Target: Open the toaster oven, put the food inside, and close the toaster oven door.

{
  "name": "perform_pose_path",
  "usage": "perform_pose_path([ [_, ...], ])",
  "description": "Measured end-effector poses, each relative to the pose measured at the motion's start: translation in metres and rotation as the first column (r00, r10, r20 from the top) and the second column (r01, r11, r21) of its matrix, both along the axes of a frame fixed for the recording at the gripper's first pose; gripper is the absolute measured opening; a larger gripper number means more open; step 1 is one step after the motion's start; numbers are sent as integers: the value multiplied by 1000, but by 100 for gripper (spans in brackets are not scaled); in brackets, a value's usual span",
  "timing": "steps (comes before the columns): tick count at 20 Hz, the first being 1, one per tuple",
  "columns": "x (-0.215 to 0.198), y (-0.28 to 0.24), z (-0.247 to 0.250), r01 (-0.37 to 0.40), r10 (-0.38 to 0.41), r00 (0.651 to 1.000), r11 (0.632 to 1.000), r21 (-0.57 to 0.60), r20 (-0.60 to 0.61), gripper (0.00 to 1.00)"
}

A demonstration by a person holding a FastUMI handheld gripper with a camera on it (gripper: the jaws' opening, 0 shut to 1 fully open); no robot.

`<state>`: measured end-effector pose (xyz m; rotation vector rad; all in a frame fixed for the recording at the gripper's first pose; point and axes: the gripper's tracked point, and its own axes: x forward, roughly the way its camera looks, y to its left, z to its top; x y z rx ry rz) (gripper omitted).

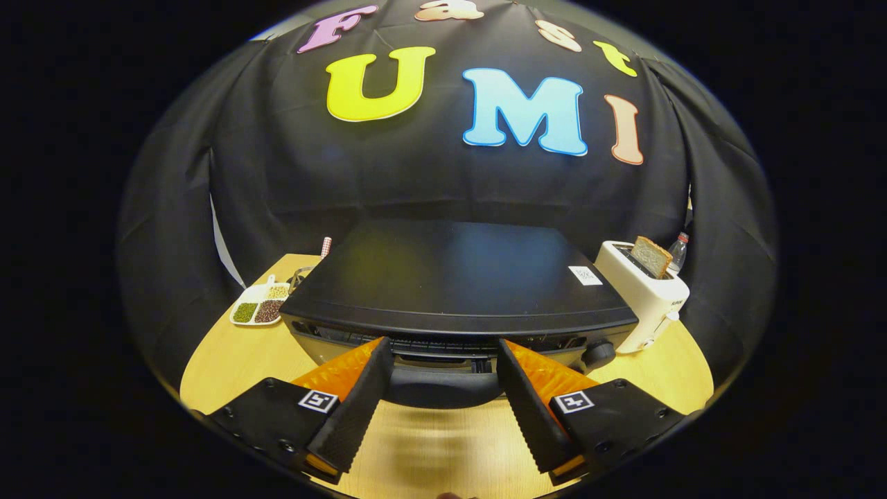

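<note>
Gripper (443, 353) spread wide, fingers apart and clamped on nothing, tips flanking the dark door handle (443, 388) of the black toaster oven (450, 277) at twelve o'clock on the wooden table (229, 360). At two o'clock, white toaster (644, 298) holding a bread slice (650, 255). At ten o'clock, divided dish of beans (260, 305).
</note>
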<state>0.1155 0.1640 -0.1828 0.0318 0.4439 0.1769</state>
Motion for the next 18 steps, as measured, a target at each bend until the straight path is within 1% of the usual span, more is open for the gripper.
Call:
perform_pose_path([
  [2, -7, -1, -2, -3, 3, 1000, 1000, 18, 9, 97],
  [5, -17, -1, -7, -16, 17, 1000, 1000, 22, -11, 97],
  [15, -54, -4, -28, -18, 18, 998, 1000, -7, -66, 97],
  [18, -72, -4, -44, -48, 47, 993, 999, -6, -104, 97],
])
